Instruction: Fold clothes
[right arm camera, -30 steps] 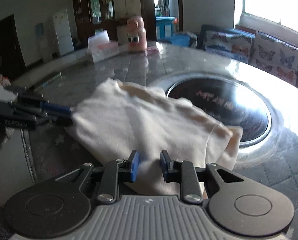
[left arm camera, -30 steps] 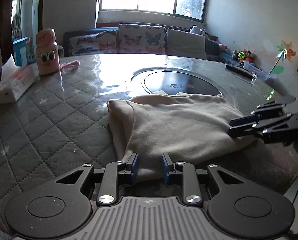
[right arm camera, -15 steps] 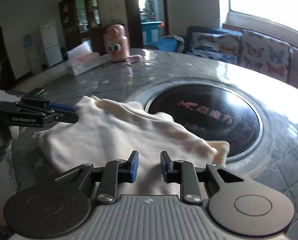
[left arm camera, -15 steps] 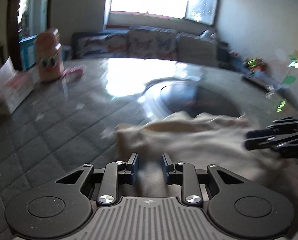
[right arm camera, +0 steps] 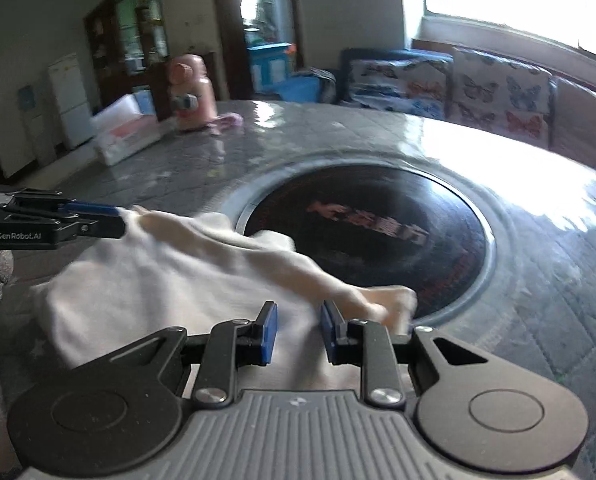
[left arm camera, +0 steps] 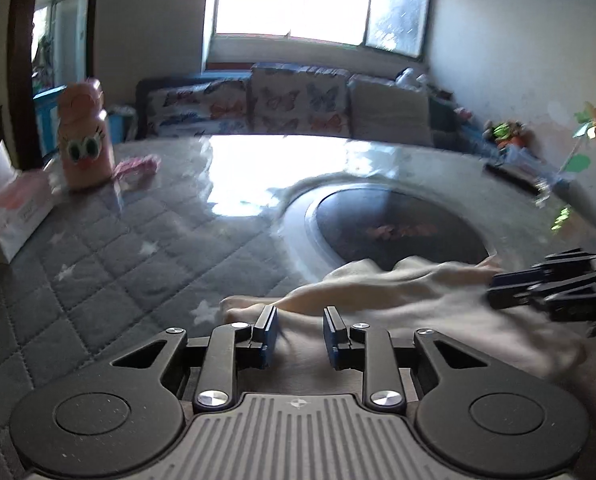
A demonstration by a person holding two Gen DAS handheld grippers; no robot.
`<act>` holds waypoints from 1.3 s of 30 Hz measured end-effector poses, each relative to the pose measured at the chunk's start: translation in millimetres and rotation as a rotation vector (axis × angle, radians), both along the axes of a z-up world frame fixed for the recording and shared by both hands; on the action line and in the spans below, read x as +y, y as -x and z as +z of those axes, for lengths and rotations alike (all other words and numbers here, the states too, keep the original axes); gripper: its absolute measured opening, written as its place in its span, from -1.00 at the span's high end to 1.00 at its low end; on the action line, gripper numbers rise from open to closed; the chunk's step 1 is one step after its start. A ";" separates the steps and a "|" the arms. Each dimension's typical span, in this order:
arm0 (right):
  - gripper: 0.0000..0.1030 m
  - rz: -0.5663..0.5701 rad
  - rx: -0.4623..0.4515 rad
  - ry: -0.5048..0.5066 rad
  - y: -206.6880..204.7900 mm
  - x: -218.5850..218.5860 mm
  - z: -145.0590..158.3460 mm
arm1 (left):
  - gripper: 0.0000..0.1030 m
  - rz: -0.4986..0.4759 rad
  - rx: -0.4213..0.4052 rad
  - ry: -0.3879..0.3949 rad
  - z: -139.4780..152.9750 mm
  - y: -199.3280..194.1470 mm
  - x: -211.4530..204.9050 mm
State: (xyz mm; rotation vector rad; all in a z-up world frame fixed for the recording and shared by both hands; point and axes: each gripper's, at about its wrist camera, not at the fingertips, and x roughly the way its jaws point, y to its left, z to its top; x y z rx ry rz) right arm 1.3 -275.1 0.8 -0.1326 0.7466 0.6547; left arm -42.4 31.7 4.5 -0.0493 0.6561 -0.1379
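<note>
cream garment (right arm camera: 169,280) bunched on the quilted grey table (left arm camera: 109,256), one edge lapping the dark round inset (right arm camera: 370,236). left gripper (left arm camera: 298,330) and right gripper (right arm camera: 293,330): each has cloth between its fingers, but whether they are clamped on it i cannot tell. pink bottle (left arm camera: 82,136) and tissue box (left arm camera: 9,216) well apart, far side.
</note>
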 end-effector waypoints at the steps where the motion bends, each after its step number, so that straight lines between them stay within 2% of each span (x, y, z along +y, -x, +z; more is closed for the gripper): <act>1: 0.55 -0.012 0.008 -0.005 -2.0 -3.0 -1.1 | 0.46 0.012 0.016 -0.005 -4.2 -3.9 3.3; 14: 0.50 -0.032 -0.003 -0.006 -9.4 -7.9 1.5 | 0.47 0.034 0.005 -0.001 -2.7 -1.9 11.7; 17: 0.46 -0.046 -0.015 -0.010 -6.6 -12.2 6.6 | 0.22 0.056 -0.002 0.013 3.3 7.9 15.3; 18: 0.37 -0.054 -0.017 -0.012 -6.1 -14.1 7.5 | 0.14 0.065 -0.001 0.018 4.1 12.0 16.6; 19: 0.24 -0.067 -0.015 -0.017 -5.9 -16.9 7.6 | 0.12 0.073 0.001 0.023 4.9 16.2 17.9; 22: 0.20 -0.097 0.004 -0.041 -6.2 -23.2 5.2 | 0.01 0.090 0.024 0.053 3.8 25.9 21.6; 30: 0.17 -0.141 0.066 -0.109 -7.1 -30.8 -5.8 | 0.01 0.137 0.076 0.129 -1.4 30.4 23.8; 33: 0.20 -0.140 0.070 -0.120 -7.2 -29.9 -7.6 | 0.06 0.141 0.097 0.150 -5.1 26.5 22.4; 35: 0.30 -0.141 0.071 -0.124 -7.2 -29.8 -7.9 | 0.09 0.146 0.100 0.160 -6.6 25.8 22.4; 39: 0.56 -0.146 0.073 -0.136 -6.7 -31.5 -7.7 | 0.33 0.145 0.108 0.194 -5.9 24.9 23.9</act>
